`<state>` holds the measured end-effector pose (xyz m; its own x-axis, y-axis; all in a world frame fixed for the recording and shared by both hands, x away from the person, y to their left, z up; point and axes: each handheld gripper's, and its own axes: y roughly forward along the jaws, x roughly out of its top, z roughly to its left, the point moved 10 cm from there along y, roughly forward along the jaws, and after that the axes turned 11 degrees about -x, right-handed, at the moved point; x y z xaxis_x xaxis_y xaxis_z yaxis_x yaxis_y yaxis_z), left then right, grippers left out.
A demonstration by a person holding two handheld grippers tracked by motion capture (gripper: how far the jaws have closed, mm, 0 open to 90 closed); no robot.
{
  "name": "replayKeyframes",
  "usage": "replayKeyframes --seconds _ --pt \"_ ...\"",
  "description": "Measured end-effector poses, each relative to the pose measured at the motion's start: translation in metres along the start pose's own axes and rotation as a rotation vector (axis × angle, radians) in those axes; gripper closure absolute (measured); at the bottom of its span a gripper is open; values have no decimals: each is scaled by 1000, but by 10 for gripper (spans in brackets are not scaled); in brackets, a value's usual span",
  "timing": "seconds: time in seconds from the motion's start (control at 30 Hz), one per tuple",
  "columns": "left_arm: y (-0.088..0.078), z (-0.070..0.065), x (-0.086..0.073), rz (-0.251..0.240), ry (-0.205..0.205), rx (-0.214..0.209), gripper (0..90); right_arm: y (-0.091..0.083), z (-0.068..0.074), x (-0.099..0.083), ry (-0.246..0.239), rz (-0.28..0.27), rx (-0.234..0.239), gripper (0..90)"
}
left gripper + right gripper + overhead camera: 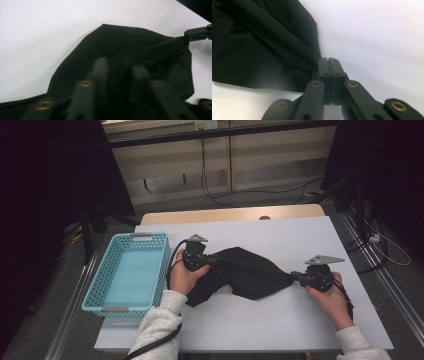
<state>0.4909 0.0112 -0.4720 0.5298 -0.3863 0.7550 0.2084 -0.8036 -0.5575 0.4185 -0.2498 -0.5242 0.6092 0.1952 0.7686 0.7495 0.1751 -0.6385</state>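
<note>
White table [280,320] carries the work; blue basket [131,272] sits at its left edge, nothing in it. Black cloth [245,270] lies bunched mid-table, stretched between your two hands, well short of folded or binned. Your right gripper [296,276] is clamped tight on the cloth's right corner, jaws together in its own view [328,62]. Your left gripper [212,261] has its jaws parted over the left end [120,68]; fabric sits between them, pads not pressing, so that end looks released. Left to do, as I judge: re-grip, flatten or fold, move cloth to basket.
</note>
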Motion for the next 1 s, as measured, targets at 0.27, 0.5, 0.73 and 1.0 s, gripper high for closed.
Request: replayKeyframes --seconds 0.27,0.5,0.73,1.0 --pt "3 -11 -6 -12 48 -18 346 0 -1 -2 4 5 -3 894" --pt "1 -25 -12 -12 89 -31 269 4 -4 -2 3 11 -16 894" --pt "-4 -34 -12 -9 115 -38 242 5 -3 -4 -3 23 -17 894" --pt "-8 -47 -18 1 152 -47 251 5 -4 -4 -2 25 -20 894"
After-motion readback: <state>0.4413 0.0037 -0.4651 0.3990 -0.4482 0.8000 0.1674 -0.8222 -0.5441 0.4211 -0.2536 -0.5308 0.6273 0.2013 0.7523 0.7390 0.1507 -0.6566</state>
